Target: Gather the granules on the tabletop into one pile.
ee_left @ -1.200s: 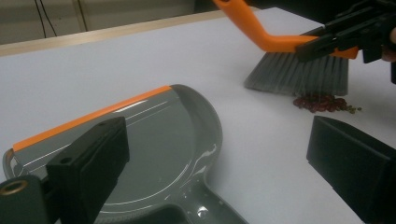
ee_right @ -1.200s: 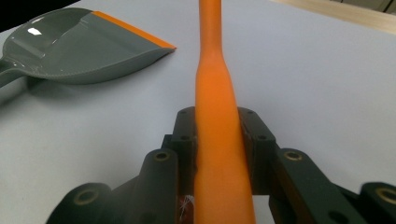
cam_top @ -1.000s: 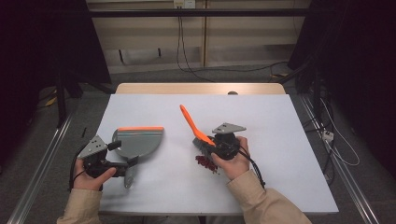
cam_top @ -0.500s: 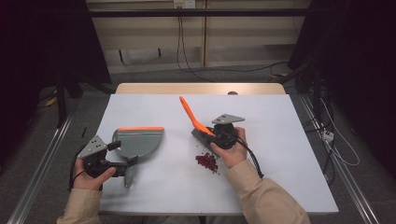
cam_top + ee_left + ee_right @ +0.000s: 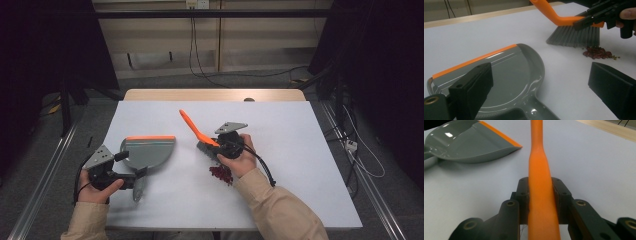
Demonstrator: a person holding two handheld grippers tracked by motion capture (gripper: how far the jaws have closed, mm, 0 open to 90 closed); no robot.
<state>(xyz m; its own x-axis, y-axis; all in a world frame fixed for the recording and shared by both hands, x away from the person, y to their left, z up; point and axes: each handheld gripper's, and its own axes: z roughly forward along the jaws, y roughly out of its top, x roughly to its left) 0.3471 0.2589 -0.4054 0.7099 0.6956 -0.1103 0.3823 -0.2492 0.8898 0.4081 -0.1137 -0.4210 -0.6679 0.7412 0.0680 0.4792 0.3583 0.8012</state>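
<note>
Pinching the orange brush [image 5: 540,195] by its handle, my right gripper [image 5: 227,145] holds the grey bristles on the white table [image 5: 300,165], just beside a small heap of red beans [image 5: 599,53]. My left gripper [image 5: 127,172] grasps the grey dustpan [image 5: 506,80] handle; its jaws look spread, so I cannot tell whether they clamp.

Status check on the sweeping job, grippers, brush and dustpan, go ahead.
Right gripper shut on brush. Left gripper at dustpan handle, grip unclear. Red bits lie beside the bristles, apart from the pan. Nothing between.
</note>
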